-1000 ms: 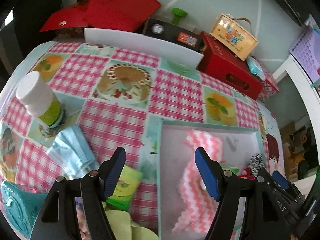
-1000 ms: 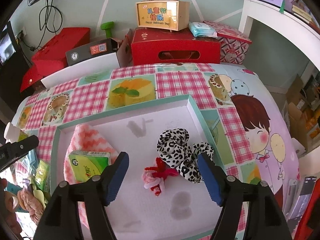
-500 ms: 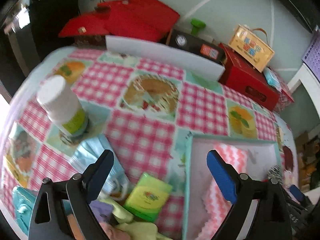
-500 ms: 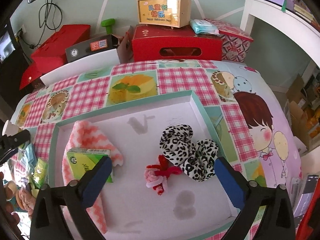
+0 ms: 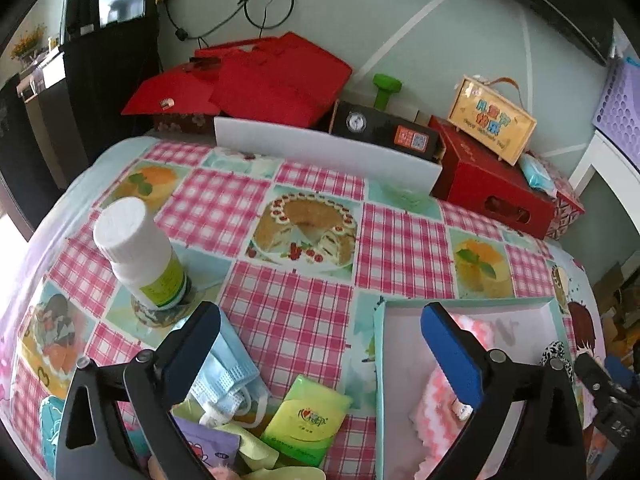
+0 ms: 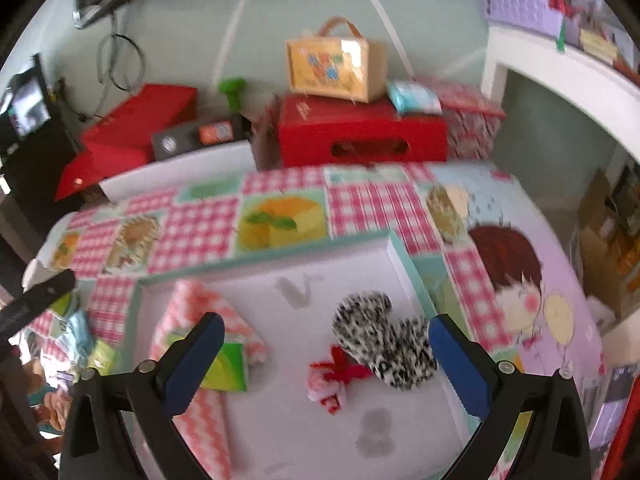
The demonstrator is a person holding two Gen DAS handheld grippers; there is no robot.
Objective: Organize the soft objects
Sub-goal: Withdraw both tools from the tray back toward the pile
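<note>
A shallow teal-rimmed tray (image 6: 404, 252) lies on the checked tablecloth. In it are a pink zigzag cloth (image 6: 188, 304), a green tissue pack (image 6: 228, 364), a leopard scrunchie (image 6: 380, 340) and a red-pink hair tie (image 6: 336, 376). My right gripper (image 6: 324, 356) is open and empty above the tray. My left gripper (image 5: 320, 344) is open and empty above the cloth left of the tray (image 5: 376, 344). Below it lie a blue face mask (image 5: 224, 372), a green tissue pack (image 5: 308, 420), a purple packet (image 5: 204, 448) and yellow-green cloth (image 5: 256, 448).
A white bottle (image 5: 140, 252) stands at the left. Along the back edge are a white board (image 5: 328, 156), red boxes (image 5: 492, 196), a black box (image 5: 384, 132) and a yellow carry box (image 5: 492, 124). A teal object (image 5: 48, 432) lies at the near left corner.
My left gripper has pulled back and up, left of the tray, and opened wider. My right gripper has opened wider and shifted a little; its view is blurred by motion.
</note>
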